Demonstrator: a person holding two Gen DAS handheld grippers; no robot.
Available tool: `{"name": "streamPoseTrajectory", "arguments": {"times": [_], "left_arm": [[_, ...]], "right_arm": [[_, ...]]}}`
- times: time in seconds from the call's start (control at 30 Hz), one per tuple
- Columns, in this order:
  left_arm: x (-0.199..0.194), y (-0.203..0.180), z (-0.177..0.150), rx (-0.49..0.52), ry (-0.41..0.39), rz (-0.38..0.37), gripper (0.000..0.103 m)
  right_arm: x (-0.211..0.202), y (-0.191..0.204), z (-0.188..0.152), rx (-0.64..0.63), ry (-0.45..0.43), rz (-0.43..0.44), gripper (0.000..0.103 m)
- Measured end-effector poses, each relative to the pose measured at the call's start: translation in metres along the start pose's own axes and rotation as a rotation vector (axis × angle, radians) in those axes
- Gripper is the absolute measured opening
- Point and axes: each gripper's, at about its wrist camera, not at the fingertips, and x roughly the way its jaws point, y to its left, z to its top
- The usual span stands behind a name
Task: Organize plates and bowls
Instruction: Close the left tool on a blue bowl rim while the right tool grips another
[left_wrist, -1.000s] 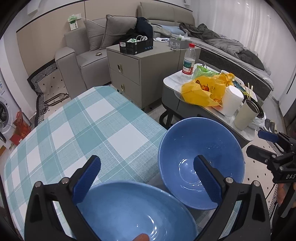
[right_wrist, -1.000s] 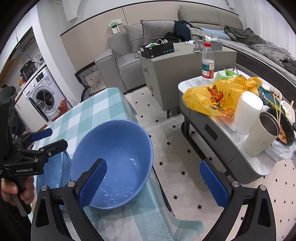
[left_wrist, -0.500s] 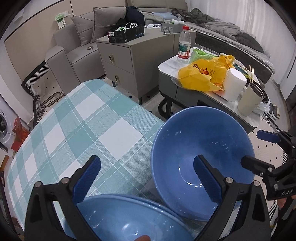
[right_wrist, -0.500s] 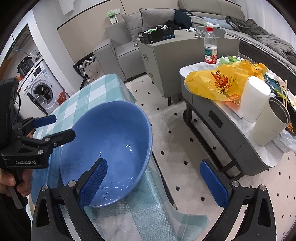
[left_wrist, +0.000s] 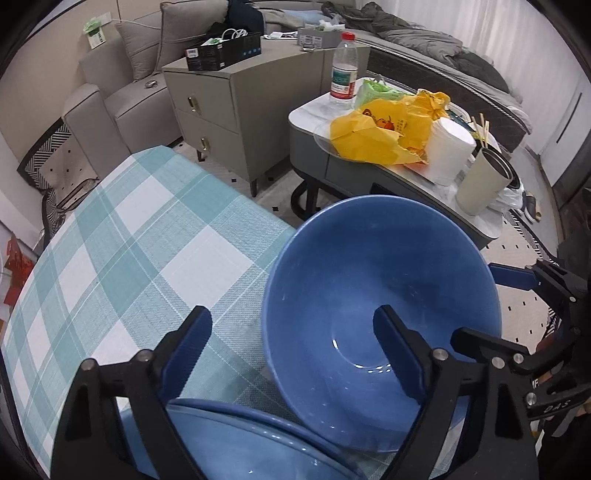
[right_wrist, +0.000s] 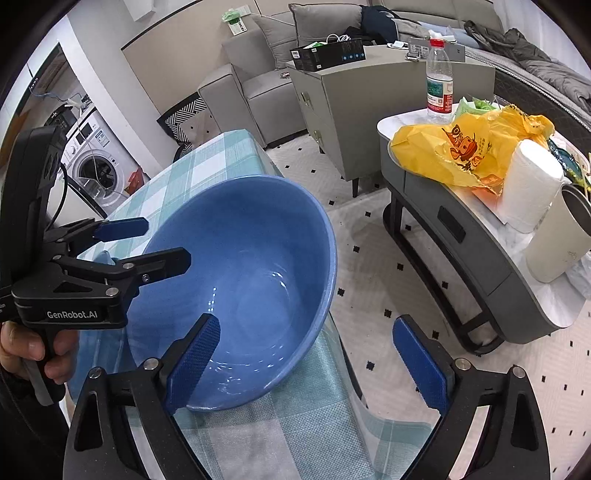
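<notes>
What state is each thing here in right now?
Blue bowl: upright, empty, at table corner.
Second blue dish: beside it, partly hidden.
Left gripper: closing, straddling the bowl's rim.
Right gripper: closing, straddling the opposite rim.
Water bottle: upright, capped.

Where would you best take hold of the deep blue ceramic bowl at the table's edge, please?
Probably by the rim of the deep blue ceramic bowl, coming from above: its thin wall rises steeply, so one finger can go inside and one outside. The right tongs, closing, already straddle the near rim, not yet pressing.

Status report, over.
Left hand-held gripper and right hand-held gripper closing around rim of deep blue ceramic bowl, neither gripping. Nothing obstructing.
</notes>
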Motion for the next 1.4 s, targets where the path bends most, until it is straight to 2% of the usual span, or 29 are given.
{"name": "streamPoseTrajectory", "arguments": {"times": [0.23, 0.43, 0.53, 0.57, 0.9, 1.1, 1.2, 1.4], "left_arm": [[0.001, -0.014, 0.001, 0.049, 0.0, -0.033, 0.088], [-0.002, -0.007, 0.002, 0.045, -0.005, 0.0, 0.085], [0.002, -0.001, 0.001, 0.028, 0.018, -0.014, 0.068], [0.003, 0.0, 0.001, 0.024, 0.024, -0.019, 0.066], [0.003, -0.002, -0.007, 0.046, 0.046, -0.066, 0.061], [0.005, -0.007, -0.006, 0.063, 0.045, -0.069, 0.061], [0.007, -0.008, -0.007, 0.061, 0.047, -0.066, 0.059], [0.01, -0.006, -0.006, 0.045, 0.051, -0.058, 0.053]], "right_arm": [[-0.001, -0.004, -0.002, 0.007, 0.004, -0.004, 0.088], [-0.003, -0.006, -0.003, 0.009, -0.001, -0.003, 0.088], [-0.002, -0.006, -0.004, 0.013, 0.001, 0.0, 0.088], [-0.001, -0.006, -0.004, 0.012, 0.004, 0.0, 0.088], [0.003, 0.006, -0.002, -0.019, 0.0, 0.049, 0.077], [-0.002, 0.007, -0.001, -0.026, -0.019, 0.06, 0.072], [-0.005, 0.004, -0.002, -0.026, -0.028, 0.057, 0.065], [-0.005, 0.002, -0.002, -0.016, -0.028, 0.076, 0.064]]}}
